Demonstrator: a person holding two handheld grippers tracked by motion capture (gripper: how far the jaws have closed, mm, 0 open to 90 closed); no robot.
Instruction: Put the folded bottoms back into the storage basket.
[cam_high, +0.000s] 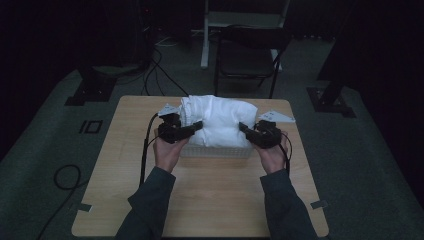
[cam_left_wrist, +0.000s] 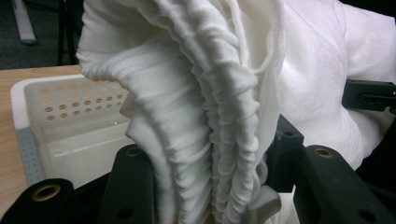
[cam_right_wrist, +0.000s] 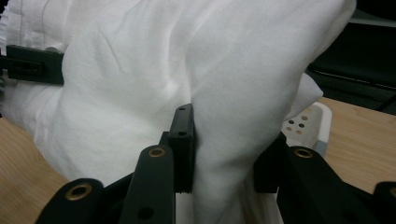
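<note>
A bulky white cloth (cam_high: 220, 120) is heaped over a white perforated basket (cam_high: 215, 151) in the middle of a wooden table (cam_high: 200, 200). My left gripper (cam_high: 199, 126) reaches into the cloth from the left and is shut on its gathered, ruffled edge (cam_left_wrist: 219, 140); the left gripper view has the jaws (cam_left_wrist: 210, 186) pressed against that bunched hem. From the right, my right gripper (cam_high: 243, 128) is shut on a thick fold of the cloth (cam_right_wrist: 140, 84), pinched between its jaws (cam_right_wrist: 224, 158). The cloth hangs above the basket's wall (cam_left_wrist: 70, 107).
A corner of the basket (cam_right_wrist: 310, 121) peeks out beside the cloth. Behind the table stands a dark folding chair (cam_high: 247, 60). Cables (cam_high: 67, 177) lie on the grey floor at the left, and dark stand feet (cam_high: 90, 90) flank the table.
</note>
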